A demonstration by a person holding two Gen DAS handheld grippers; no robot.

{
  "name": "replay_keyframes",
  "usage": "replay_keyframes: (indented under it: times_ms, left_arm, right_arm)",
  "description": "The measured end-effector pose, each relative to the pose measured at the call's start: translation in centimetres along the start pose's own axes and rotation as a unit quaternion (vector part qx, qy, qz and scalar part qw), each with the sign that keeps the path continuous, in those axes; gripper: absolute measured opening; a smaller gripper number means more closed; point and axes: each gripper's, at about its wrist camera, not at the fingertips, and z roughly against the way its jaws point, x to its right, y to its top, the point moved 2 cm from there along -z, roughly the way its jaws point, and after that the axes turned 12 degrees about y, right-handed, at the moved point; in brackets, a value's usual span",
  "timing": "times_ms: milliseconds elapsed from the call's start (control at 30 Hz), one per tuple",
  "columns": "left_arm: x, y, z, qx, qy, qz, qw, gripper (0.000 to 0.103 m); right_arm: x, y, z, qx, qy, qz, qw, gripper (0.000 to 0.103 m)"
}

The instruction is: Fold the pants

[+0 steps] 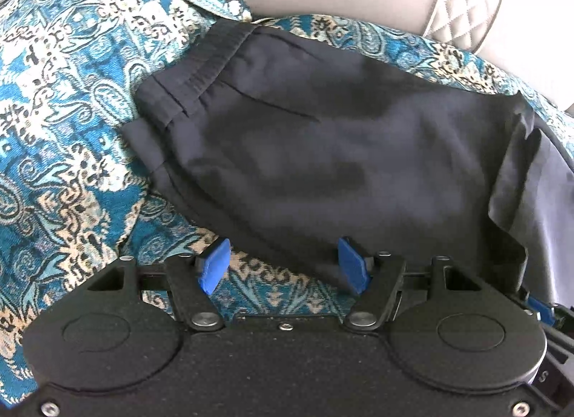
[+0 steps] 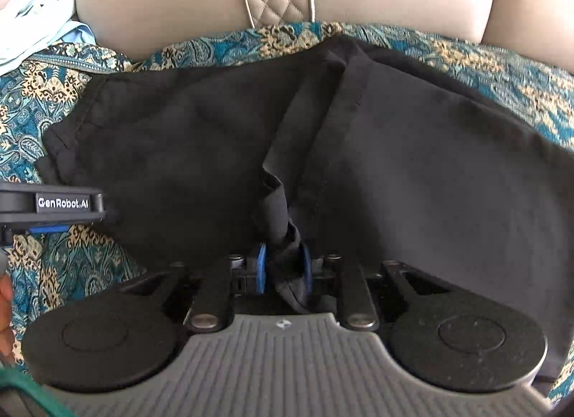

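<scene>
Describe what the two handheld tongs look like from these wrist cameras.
Left tongs: black body, two round black discs, blue rubber pads on black linkage arms with silver rivets. Right tongs: same build, but a ribbed grey plate between the discs. White "GenRobot.AI" lettering marks the left tongs' side.

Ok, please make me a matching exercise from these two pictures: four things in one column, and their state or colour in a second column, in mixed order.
Things:
1. left gripper
2. right gripper
3. pants
4. cover

States or colours:
a. black, lying on the cover
b. blue with a cream pattern
c. shut on a bunch of black cloth
d. open, nothing between the pads

Pairs: 1-d, 2-c, 3-a, 4-b
</scene>
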Motion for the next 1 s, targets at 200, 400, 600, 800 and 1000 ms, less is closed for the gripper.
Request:
replay_keyframes:
  times_ms: [200, 400, 600, 800, 1000]
  left_arm:
    - [2.0, -0.1, 0.7, 0.010, -0.005, -0.023, 0.9997, 0.067]
    - [3.7, -0.7, 1.8, 0.013, -0.020, -0.054, 0.9983, 0.071]
    - [5.5, -1.0, 3.4, 0.030, -0.034, -0.081, 0.9956, 0.072]
    - [6.0, -0.6, 3.2, 0.017, -0.038, -0.062, 0.9972, 0.073]
    - [3.0, 0.3, 2.1, 0.009, -0.019, -0.011, 0.9997, 0.079]
  right_arm:
    - [0.3, 0.4, 0.3, -0.017, 0.034, 0.014, 0.999, 0.058]
    - [1.1, -0.9, 2.8, -0.015, 0.032, 0.014, 0.999, 0.068]
    - [4.6, -2.9, 6.0, 0.004, -0.025, -0.035, 0.999, 0.072]
    - [9.2, -3.8, 8.1, 0.016, -0.097, -0.077, 0.992, 0.073]
    - [10.1, -2.9, 7.2, 0.029, -0.119, -0.048, 0.991, 0.079]
